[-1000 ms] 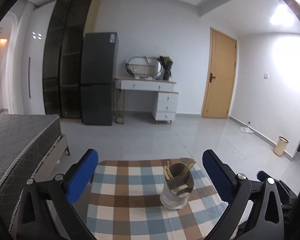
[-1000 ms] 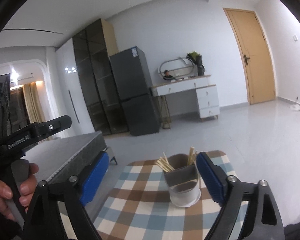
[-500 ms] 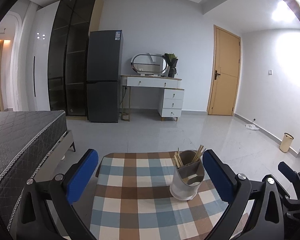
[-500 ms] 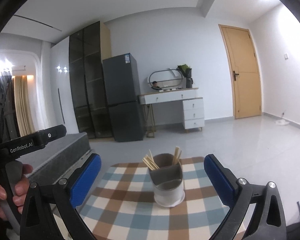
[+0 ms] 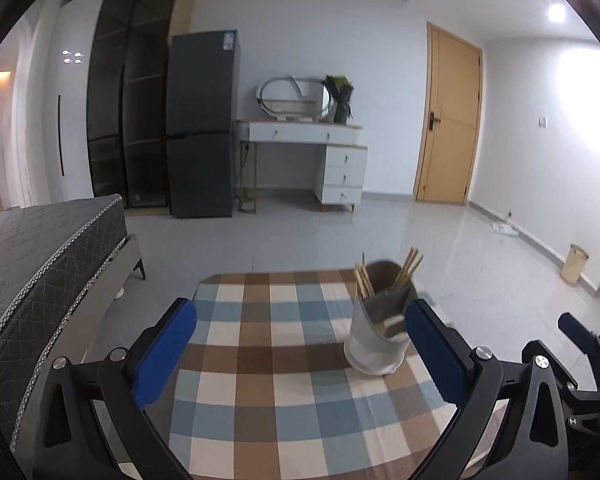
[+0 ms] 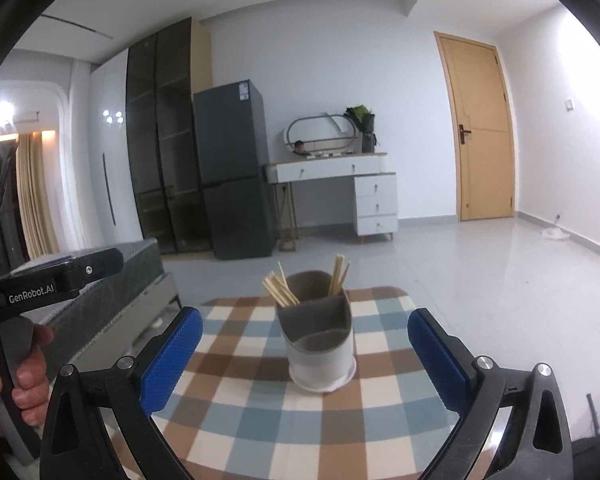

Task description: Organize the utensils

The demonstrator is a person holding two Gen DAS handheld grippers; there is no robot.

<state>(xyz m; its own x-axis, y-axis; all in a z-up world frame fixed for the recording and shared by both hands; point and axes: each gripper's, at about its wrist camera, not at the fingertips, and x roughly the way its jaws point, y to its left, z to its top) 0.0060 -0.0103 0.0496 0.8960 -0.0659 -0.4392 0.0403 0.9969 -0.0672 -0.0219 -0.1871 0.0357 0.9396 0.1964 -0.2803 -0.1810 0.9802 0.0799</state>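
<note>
A white and grey utensil holder (image 5: 380, 328) (image 6: 320, 344) stands on the checked tablecloth (image 5: 276, 360) (image 6: 252, 392). Wooden chopsticks (image 5: 406, 266) (image 6: 280, 288) stick up from its compartments. My left gripper (image 5: 300, 356) is open and empty above the table, with the holder just inside its right finger. My right gripper (image 6: 304, 360) is open and empty, with the holder between its fingers but farther off. The right gripper's tip shows at the right edge of the left wrist view (image 5: 580, 332). The left gripper's handle, held by a hand, shows at the left of the right wrist view (image 6: 40, 280).
A grey bed (image 5: 32, 256) lies left of the table. A fridge (image 5: 202, 128), a dressing table (image 5: 308, 160) and a door (image 5: 448, 120) stand at the far wall. A small bin (image 5: 574, 264) stands by the right wall.
Both views have shifted. In the left wrist view the holder has slid right, close to the right finger. In the right wrist view the holder now looks nearer and centred. Both grippers stayed open.
</note>
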